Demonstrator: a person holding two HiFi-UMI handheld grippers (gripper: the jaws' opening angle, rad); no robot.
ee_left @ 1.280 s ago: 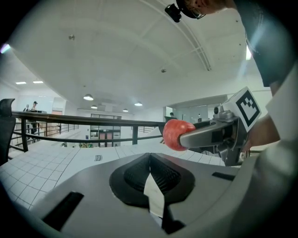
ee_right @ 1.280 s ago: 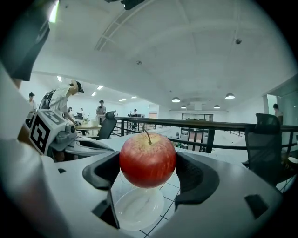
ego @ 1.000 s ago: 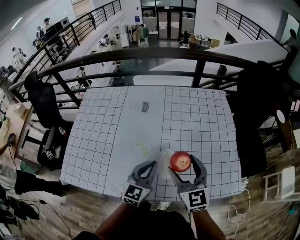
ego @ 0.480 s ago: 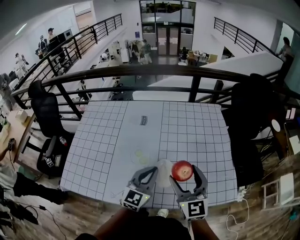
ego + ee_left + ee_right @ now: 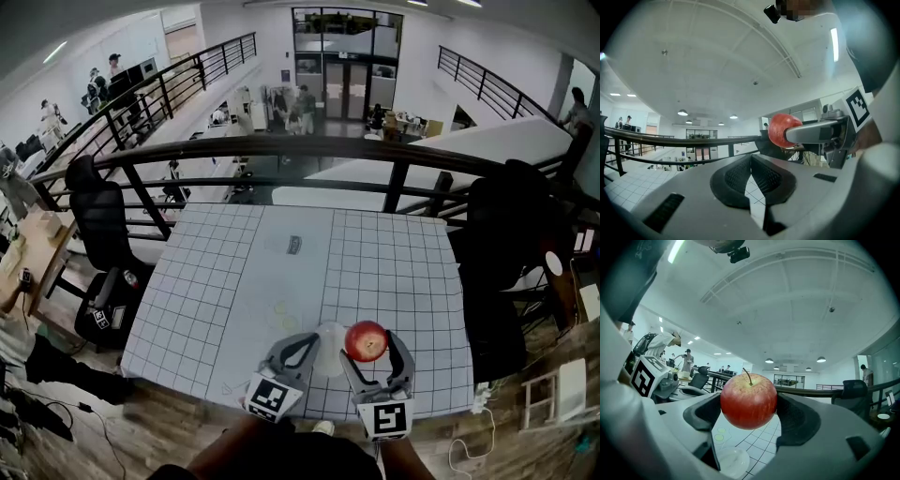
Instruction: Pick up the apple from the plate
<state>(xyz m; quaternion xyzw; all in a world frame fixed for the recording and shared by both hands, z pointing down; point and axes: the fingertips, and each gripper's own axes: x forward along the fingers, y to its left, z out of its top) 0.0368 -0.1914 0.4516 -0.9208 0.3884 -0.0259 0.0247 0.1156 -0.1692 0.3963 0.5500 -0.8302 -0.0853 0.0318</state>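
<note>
A red apple [image 5: 366, 340] [image 5: 748, 400] with a stem is clamped between the jaws of my right gripper [image 5: 367, 343], held in the air above the near edge of the white grid table [image 5: 384, 253]. It also shows from the side in the left gripper view as the apple [image 5: 783, 131]. Below it on the table lies a clear empty plate [image 5: 328, 346] [image 5: 732, 460]. My left gripper [image 5: 293, 351] hovers just left of the plate, its jaws closed together with nothing between them [image 5: 750, 176].
A black railing [image 5: 309, 150] runs behind the table's far edge. A small label [image 5: 294, 245] and pale round marks [image 5: 284, 310] lie on the tabletop. A black office chair [image 5: 98, 220] stands at the left, a dark chair [image 5: 511, 234] at the right.
Both grippers have drifted slightly toward me and upward with the apple still held in the right one; the head view has shifted a little.
</note>
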